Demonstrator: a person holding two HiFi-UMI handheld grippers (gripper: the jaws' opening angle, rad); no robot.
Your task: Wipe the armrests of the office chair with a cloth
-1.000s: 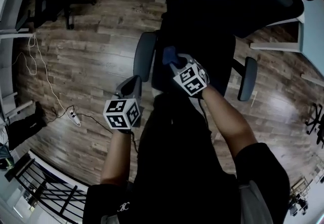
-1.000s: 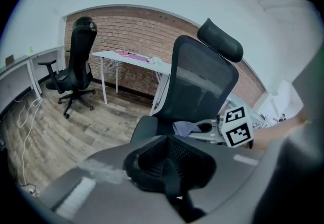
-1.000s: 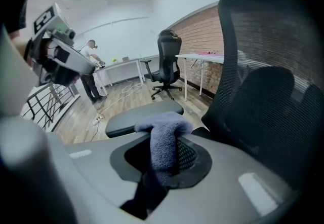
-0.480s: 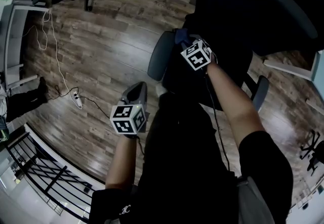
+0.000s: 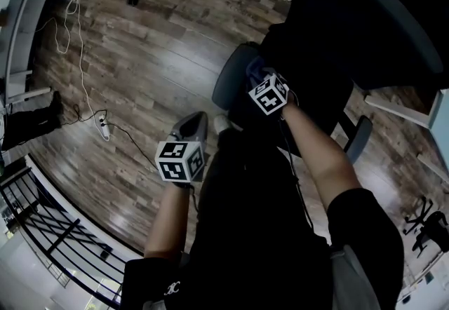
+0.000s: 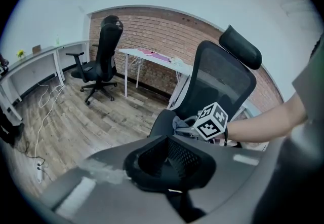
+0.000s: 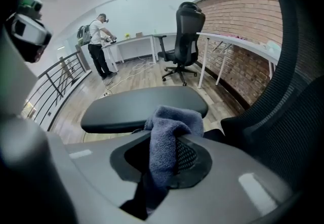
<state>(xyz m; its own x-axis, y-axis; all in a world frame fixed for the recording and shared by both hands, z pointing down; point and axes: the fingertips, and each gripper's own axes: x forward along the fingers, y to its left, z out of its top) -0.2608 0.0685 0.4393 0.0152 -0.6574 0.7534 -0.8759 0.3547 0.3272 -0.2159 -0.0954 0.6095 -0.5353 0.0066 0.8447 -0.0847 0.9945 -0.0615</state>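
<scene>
Wood floor (image 5: pixel 140 56) seen from above, with a dark office chair (image 5: pixel 379 21), mesh back toward the upper right. At the seat's left edge, a padded armrest (image 5: pixel 230 78), long axis running front to back along the seat, lying crosswise just ahead of the right gripper (image 5: pixel 258 81). Clamped in that claw, a blue-grey cloth (image 7: pixel 169 134), bunched end at the armrest's near edge, tail hanging down between the jaws. Lower left, apart from the chair, the left gripper (image 5: pixel 193 125), claw closed together on nothing.

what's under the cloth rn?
The black armrest pad, below the cloth that the right gripper holds. Whether they touch is hidden by the cloth itself.
</scene>
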